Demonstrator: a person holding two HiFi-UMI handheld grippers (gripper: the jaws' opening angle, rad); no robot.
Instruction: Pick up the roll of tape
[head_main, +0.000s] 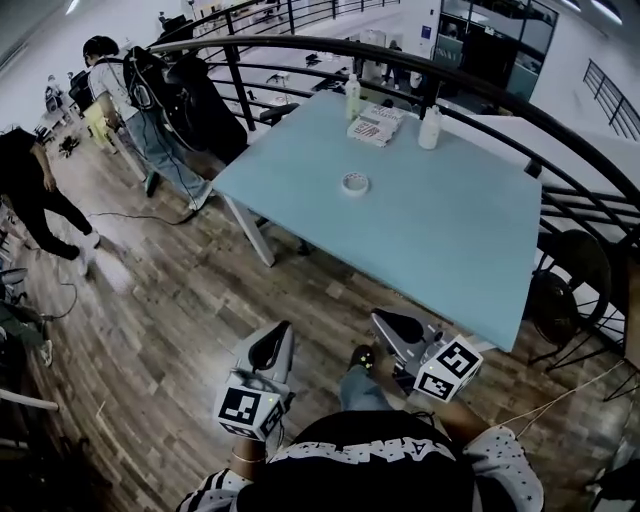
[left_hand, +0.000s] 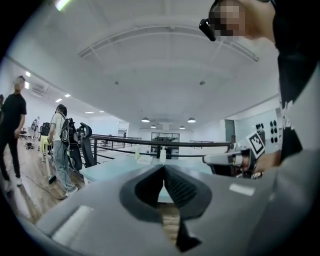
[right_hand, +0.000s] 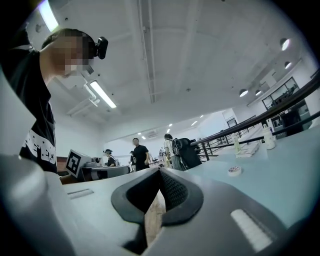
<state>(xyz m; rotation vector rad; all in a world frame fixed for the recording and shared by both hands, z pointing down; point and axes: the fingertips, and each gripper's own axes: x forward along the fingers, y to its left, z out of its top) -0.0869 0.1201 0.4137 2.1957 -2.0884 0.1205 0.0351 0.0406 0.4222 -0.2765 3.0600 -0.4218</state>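
At the far left of the head view, a person in black (head_main: 28, 185) and a person with a backpack (head_main: 125, 90) are standing on the wooden floor (head_main: 170, 310), well apart from us. We are holding the left tongs (head_main: 280, 332) low over that floor, short of the desk (head_main: 440, 240). Their own view is showing the pads clenched together with nothing between them, only floorboards through the gap below. That view is catching the desk nearly edge-on, so we are making out the bottles (left_hand: 162, 154) at its far side but not the tape.

The roll of tape (head_main: 354, 183) is lying flat on the pale blue desk, alone near the middle and well apart from both tongs. Beyond it, a flat packet (head_main: 375, 126) is sitting between the two bottles, near the dark railing (head_main: 420, 55).

We are holding the right tongs (head_main: 386, 322) just short of the desk's near edge — clenched shut and empty. Only their own low view across the surface is showing the tape as a small ring to the right of the jaws, with the bottles behind it.
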